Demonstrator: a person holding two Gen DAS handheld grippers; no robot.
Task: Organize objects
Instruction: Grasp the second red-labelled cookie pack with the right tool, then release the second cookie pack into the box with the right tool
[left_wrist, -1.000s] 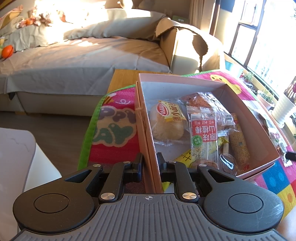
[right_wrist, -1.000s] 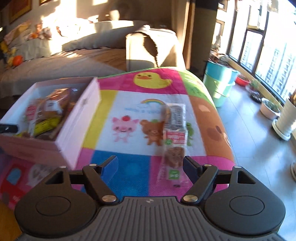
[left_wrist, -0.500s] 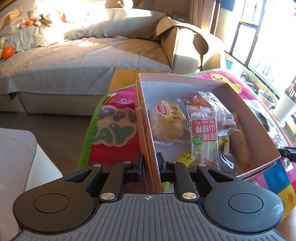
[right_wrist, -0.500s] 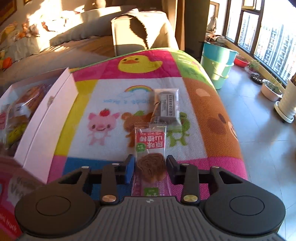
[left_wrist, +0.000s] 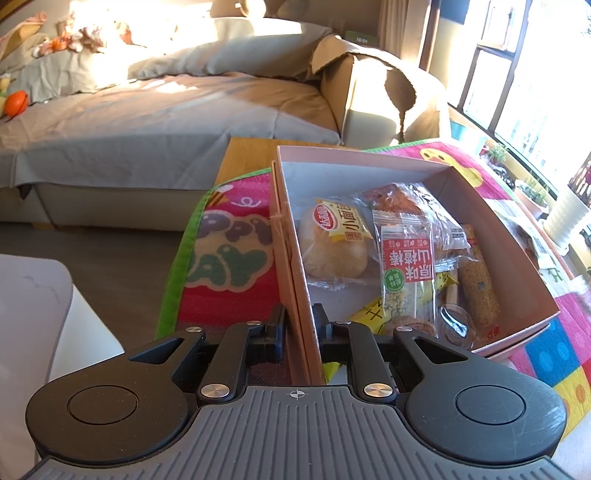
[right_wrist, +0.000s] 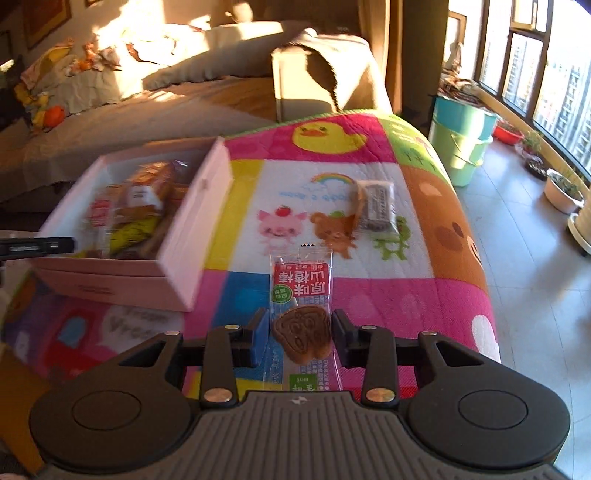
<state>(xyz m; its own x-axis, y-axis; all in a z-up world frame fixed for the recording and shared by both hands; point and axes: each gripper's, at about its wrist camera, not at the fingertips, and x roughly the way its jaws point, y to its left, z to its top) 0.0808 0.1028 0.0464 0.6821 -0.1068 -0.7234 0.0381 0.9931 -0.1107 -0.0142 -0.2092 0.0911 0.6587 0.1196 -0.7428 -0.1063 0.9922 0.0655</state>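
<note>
A colourful cartoon play mat (right_wrist: 332, 288) covers the surface. On it sits the pink cardboard box (left_wrist: 517, 254) packed with wrapped snacks, including a small bread bun (left_wrist: 334, 247). The left gripper (left_wrist: 299, 321) is pinched on the box's near side wall. The right gripper (right_wrist: 300, 334) clamps a red-labelled hawthorn snack packet (right_wrist: 301, 295), beside the box. A grey-wrapped snack (right_wrist: 376, 206) lies farther off on the mat.

Left black two-finger tongs (left_wrist: 298, 325), lower centre of frame, nearly closed; right black two-finger tongs (right_wrist: 300, 334) likewise clamped.
</note>
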